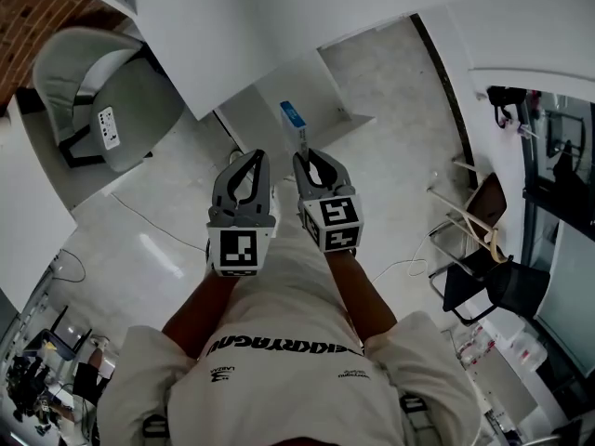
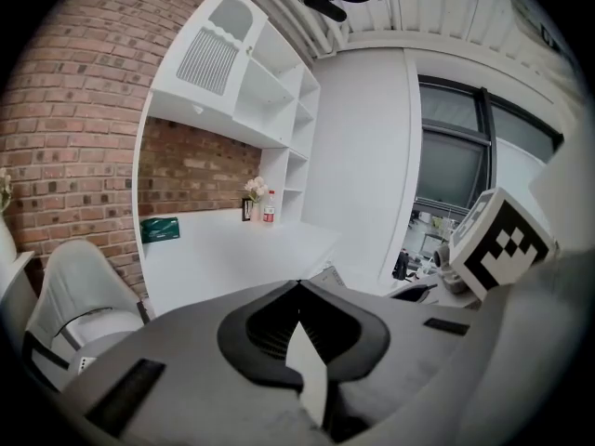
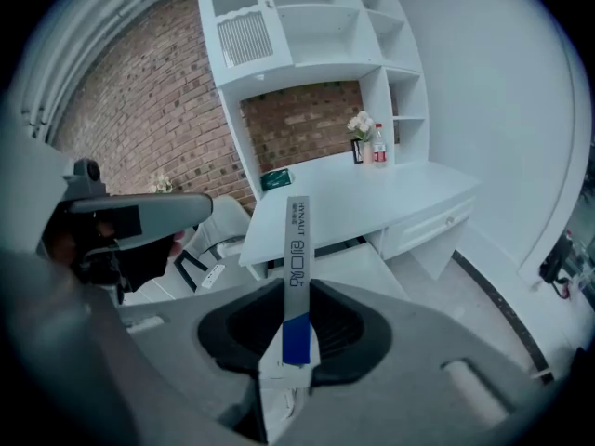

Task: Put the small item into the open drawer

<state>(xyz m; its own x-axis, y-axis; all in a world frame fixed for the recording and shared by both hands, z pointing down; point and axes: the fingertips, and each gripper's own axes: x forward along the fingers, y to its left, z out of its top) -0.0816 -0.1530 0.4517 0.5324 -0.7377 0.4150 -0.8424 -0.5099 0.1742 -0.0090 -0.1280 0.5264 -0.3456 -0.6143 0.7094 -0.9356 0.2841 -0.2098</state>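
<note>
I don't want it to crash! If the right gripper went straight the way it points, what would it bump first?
Probably the open drawer under the desk; the slim box it holds would touch first. Depth is unclear.

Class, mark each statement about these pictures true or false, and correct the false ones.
1. The right gripper holds a slim blue-and-white box. True.
2. The left gripper grips a bottle. False: its jaws are together with nothing between them.
3. A grey chair stands beside the white desk. True.
4. The box lies on the desk. False: it is clamped between the right gripper's jaws.
</note>
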